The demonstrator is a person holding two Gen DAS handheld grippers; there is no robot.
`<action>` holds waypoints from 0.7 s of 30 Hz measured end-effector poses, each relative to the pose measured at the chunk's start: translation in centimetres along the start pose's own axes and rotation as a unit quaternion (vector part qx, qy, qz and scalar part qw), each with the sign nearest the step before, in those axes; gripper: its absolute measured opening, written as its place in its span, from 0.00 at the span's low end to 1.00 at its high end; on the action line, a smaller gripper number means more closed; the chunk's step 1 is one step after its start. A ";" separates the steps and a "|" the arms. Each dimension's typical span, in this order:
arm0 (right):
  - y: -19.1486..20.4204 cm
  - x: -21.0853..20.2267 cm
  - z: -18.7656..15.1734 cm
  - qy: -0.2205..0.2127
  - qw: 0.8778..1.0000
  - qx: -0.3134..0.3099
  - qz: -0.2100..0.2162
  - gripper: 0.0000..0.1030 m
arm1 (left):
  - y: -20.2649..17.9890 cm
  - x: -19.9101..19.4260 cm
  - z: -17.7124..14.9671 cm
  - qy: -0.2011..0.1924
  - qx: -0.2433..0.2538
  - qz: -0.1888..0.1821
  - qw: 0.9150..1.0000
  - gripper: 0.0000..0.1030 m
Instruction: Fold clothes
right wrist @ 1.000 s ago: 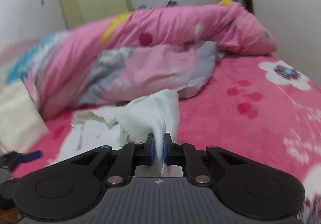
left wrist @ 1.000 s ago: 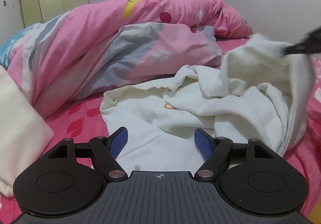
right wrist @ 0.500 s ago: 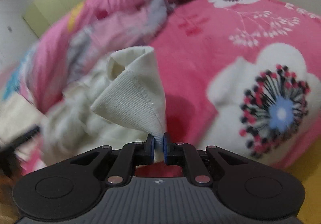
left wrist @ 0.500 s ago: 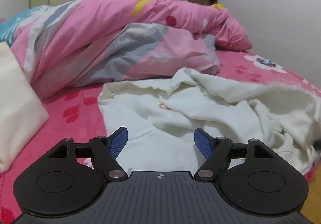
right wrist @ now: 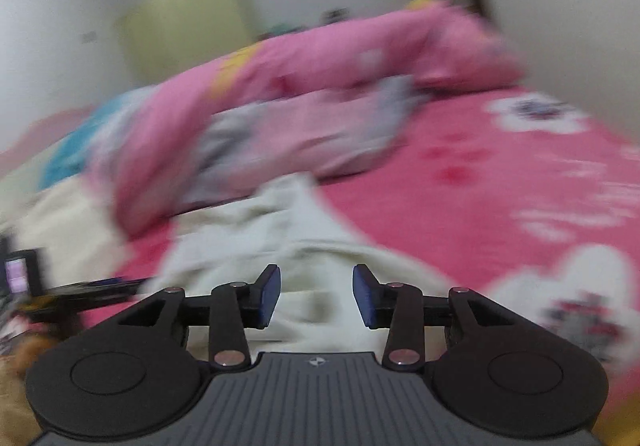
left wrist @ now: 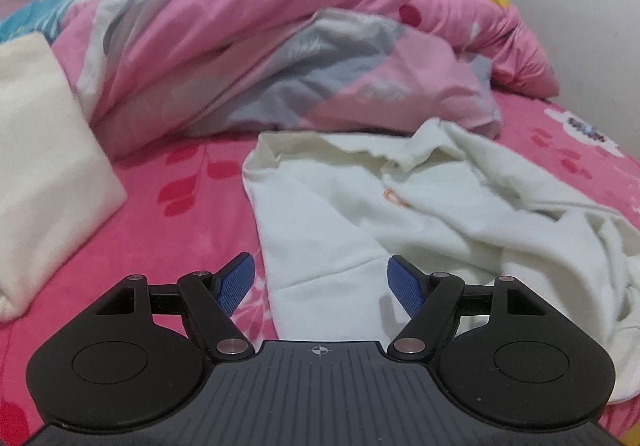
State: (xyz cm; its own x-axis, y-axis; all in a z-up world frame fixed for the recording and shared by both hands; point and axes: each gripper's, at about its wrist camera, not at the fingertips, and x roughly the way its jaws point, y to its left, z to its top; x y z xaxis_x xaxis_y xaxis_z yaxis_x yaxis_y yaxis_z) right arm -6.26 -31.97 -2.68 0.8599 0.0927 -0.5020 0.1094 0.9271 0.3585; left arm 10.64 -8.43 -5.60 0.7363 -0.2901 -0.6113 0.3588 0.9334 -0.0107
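White garment (left wrist: 400, 214) rumpled on pink bed (left wrist: 192, 214), just in front of quilt (left wrist: 280, 46). Left gripper (left wrist: 320, 280) and right gripper (right wrist: 316, 296) both spread, gripping nothing. Flatten before folding; pinch edges, not bunched middle.

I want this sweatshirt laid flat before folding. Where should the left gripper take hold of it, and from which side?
Probably the hem corner of the sweatshirt nearest the open left gripper, approached from the gripper's own left, over the bare sheet. That edge lies flat and single-layered, while the right part is bunched in folds. The right gripper is open too.
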 end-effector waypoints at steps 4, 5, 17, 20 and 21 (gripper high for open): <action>4.0 5.7 1.3 0.051 0.996 -0.038 0.061 0.61 | 1.1 1.1 -0.1 0.027 -0.022 -0.001 0.999 0.71; 4.8 7.3 1.6 0.064 0.994 -0.046 0.072 0.61 | 1.5 1.3 -0.2 0.033 -0.030 0.000 0.999 0.71; 7.3 22.2 2.6 0.191 0.980 -0.034 0.033 0.46 | 3.6 2.4 -0.6 0.062 -0.091 -0.012 0.994 0.71; 6.9 20.8 2.6 0.160 0.986 -0.020 0.052 0.08 | 3.9 2.4 -0.6 0.063 -0.101 -0.016 0.993 0.71; 6.6 19.8 2.6 0.147 0.987 -0.016 0.062 0.07 | 4.0 2.4 -0.7 0.063 -0.105 -0.017 0.992 0.71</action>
State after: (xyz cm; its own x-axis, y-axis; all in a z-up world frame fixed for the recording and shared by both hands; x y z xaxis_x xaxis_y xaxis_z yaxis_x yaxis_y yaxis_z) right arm 12.82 -24.92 -8.20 0.6836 0.3022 -0.6644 -0.0070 0.9129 0.4081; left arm 13.45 -5.26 -7.63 0.6431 -0.3051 -0.7024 0.2450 0.9510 -0.1887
